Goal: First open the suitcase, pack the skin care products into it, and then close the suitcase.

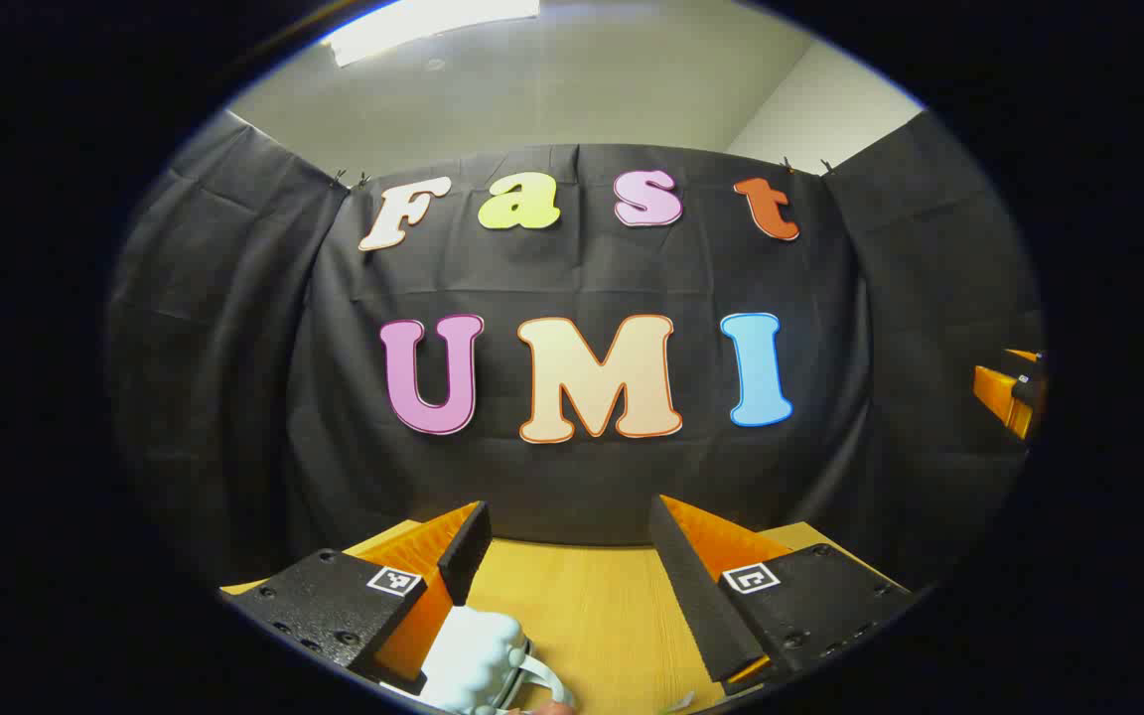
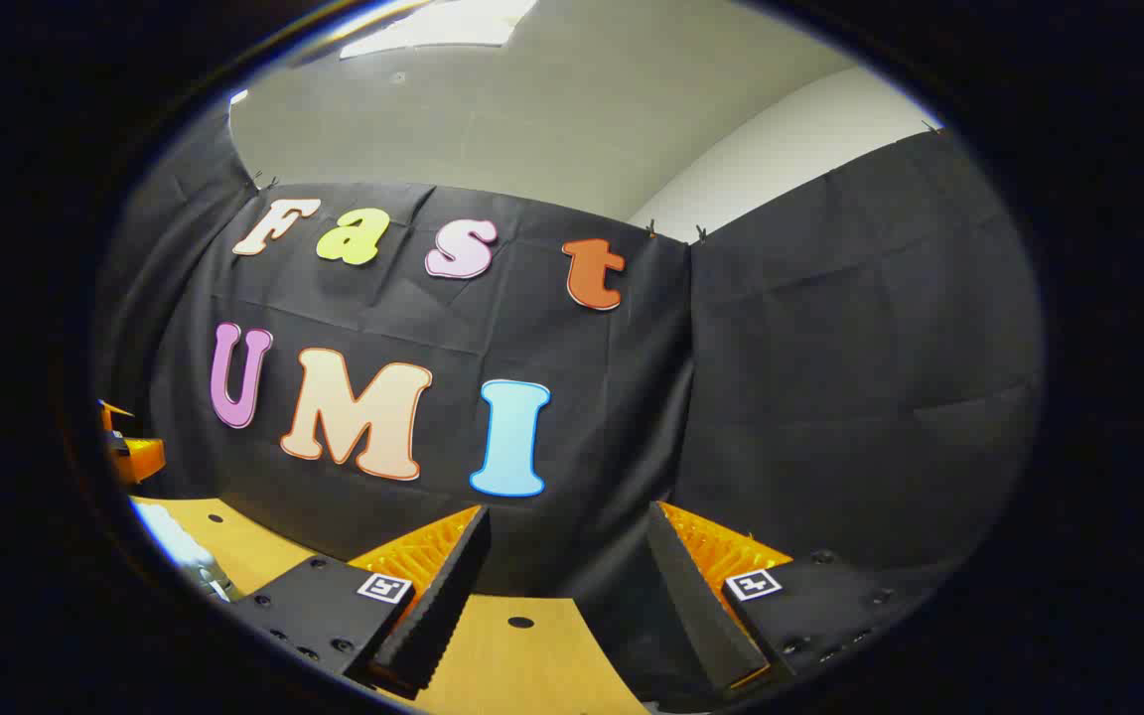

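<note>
Pale wooden table (image 1: 582, 606), light grain lines; white, bumpy-surfaced object (image 1: 473, 660) with a grey band.

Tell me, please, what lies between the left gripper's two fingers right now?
In the left gripper view, the left gripper is open over bare wooden table. A pale ribbed object sits low by one finger; what it is, I cannot tell.

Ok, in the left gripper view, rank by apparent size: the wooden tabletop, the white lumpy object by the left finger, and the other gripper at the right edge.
1. Wooden tabletop, the largest showing area.
2. White lumpy object, partly cut off at the bottom and close to the camera, so it looks bigger than it may be.
3. Other gripper, a small part at the edge, farther off.
</note>
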### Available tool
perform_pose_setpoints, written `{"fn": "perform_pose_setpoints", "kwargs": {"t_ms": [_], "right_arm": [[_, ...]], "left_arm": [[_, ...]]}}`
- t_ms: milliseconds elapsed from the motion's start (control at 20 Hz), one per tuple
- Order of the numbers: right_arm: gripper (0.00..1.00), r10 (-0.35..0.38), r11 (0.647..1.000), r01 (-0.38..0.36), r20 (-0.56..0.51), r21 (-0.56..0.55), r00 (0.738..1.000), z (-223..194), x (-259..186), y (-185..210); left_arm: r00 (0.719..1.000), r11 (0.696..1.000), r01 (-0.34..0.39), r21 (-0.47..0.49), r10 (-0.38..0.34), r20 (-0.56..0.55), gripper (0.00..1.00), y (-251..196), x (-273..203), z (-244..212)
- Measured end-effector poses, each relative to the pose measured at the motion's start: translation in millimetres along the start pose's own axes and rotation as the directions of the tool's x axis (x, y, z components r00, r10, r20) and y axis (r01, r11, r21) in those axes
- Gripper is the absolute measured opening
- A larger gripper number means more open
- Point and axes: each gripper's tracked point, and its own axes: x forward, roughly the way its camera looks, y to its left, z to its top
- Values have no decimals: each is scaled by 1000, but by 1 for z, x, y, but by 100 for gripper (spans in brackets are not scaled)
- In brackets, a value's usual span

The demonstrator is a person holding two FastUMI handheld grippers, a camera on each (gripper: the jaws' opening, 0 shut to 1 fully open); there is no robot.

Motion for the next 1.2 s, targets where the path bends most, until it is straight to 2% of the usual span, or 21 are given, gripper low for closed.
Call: {"fn": "perform_pose_setpoints", "kwargs": {"t_ms": [500,900,1200], "right_arm": [[98,54,994,-49,-48,97,997,-14,-4,28],[98,159,973,-142,-81,185,984,-36,-16,59],[99,237,952,-212,-92,223,967,-52,-16,73]], "left_arm": [[998,998,-67,-3,67,-20,94,29,5,-5],[991,993,-115,12,116,-66,94,25,-3,-19],[983,985,-162,64,167,-72,94,29,-14,-23]]}}
